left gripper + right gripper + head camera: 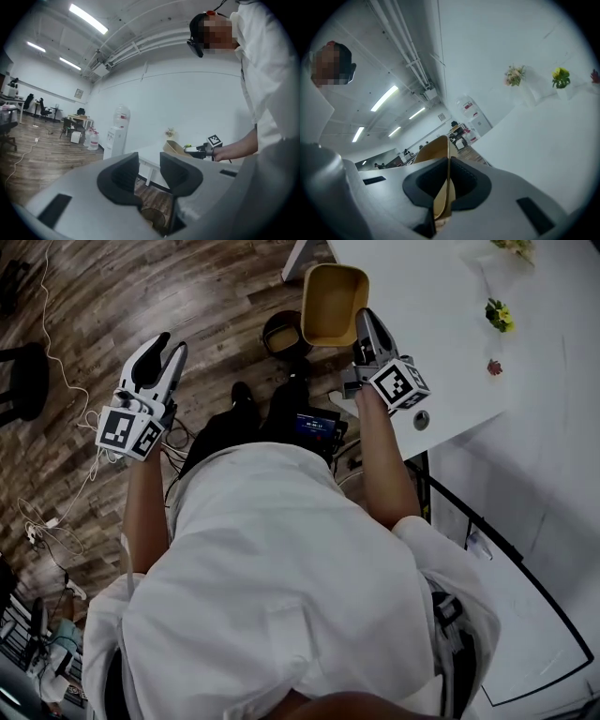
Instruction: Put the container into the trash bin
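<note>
In the head view, the right tool (364,322) is gripping the near rim of a tan, rectangular, paper-like container (334,298) at 12 o'clock, beside the corner of the white desk (450,343). A dark, round trash bin (284,332) is sitting on the wood-plank floor (141,287) at the container's 8 o'clock. The left tool (174,354) is hovering at 9 o'clock.

In the left gripper view, the left tool (149,165) is standing spread and empty, with the trash bin (152,218) showing at 6 o'clock and the container (173,147) at 1 o'clock.

In the right gripper view, the right tool (448,174) is pinching the container's (433,151) thin wall.
</note>
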The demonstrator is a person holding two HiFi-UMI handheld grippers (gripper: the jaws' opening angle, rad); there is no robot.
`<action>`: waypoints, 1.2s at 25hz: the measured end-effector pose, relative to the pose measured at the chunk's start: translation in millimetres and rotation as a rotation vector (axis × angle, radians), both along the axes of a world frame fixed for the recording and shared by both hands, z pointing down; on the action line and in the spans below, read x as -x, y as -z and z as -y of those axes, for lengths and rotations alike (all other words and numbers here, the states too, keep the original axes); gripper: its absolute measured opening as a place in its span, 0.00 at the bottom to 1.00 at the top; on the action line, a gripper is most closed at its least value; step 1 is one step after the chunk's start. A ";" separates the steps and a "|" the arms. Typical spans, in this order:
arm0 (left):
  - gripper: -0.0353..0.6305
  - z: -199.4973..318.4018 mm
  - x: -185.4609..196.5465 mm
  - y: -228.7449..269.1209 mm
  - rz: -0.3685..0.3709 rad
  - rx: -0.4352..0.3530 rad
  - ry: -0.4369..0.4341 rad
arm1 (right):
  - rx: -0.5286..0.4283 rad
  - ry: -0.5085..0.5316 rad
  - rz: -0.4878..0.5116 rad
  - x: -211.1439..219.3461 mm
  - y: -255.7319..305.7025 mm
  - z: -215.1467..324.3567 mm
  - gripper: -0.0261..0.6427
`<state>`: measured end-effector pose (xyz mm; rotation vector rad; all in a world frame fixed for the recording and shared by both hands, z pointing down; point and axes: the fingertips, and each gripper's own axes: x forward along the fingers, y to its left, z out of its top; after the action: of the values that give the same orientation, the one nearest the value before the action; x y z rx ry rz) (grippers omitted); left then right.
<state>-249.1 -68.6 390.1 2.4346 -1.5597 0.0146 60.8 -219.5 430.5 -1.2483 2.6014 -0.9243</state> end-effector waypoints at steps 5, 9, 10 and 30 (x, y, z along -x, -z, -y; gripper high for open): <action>0.27 10.7 -22.0 -45.0 0.059 0.046 -0.045 | 0.076 0.030 -0.041 2.1 -61.5 -3.6 0.10; 0.27 32.7 -36.4 -90.5 0.086 0.084 -0.061 | 0.134 0.071 -0.054 14.0 -110.1 8.0 0.10; 0.27 38.1 -40.3 -103.3 0.087 0.098 -0.066 | 0.154 0.082 -0.053 17.6 -124.6 11.2 0.10; 0.27 77.3 -81.3 -348.0 0.058 0.306 -0.132 | 0.358 0.209 -0.183 19.7 -431.1 6.9 0.10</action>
<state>-167.8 -145.9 738.2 2.3047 -1.3047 0.3257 41.1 -226.4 861.6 -1.1979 2.8402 -1.4294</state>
